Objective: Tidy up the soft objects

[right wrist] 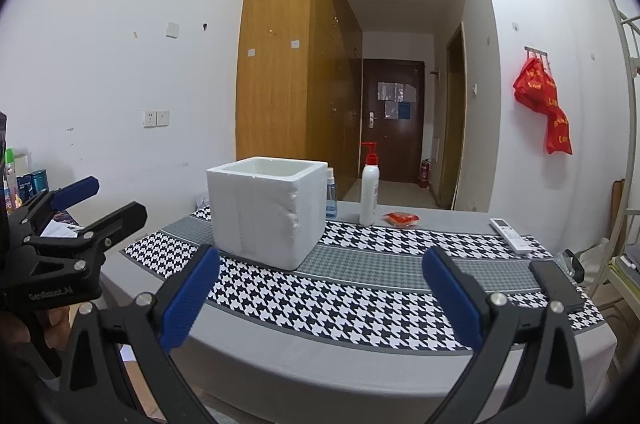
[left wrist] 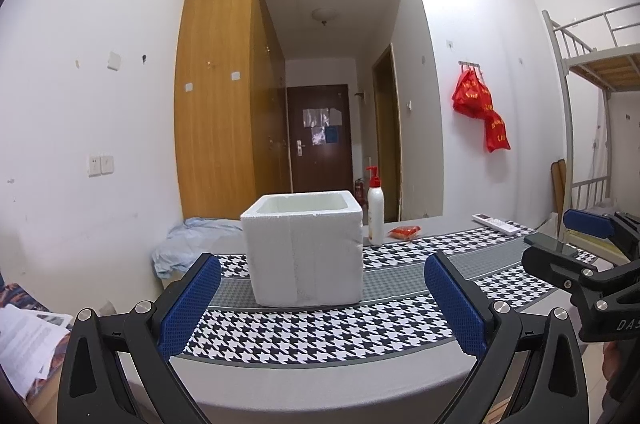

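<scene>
- We've got the white foam box [left wrist: 304, 250] sitting upright on the houndstooth runner [left wrist: 320, 328], open top up, roughly cube-shaped so no real long axis.
- Our left gripper [left wrist: 322, 304] is spread wide, holding nothing.
- Same for our right gripper [right wrist: 320, 298].
- The red packet [right wrist: 401, 219] lies flat beside the pump bottle [right wrist: 369, 186].
</scene>
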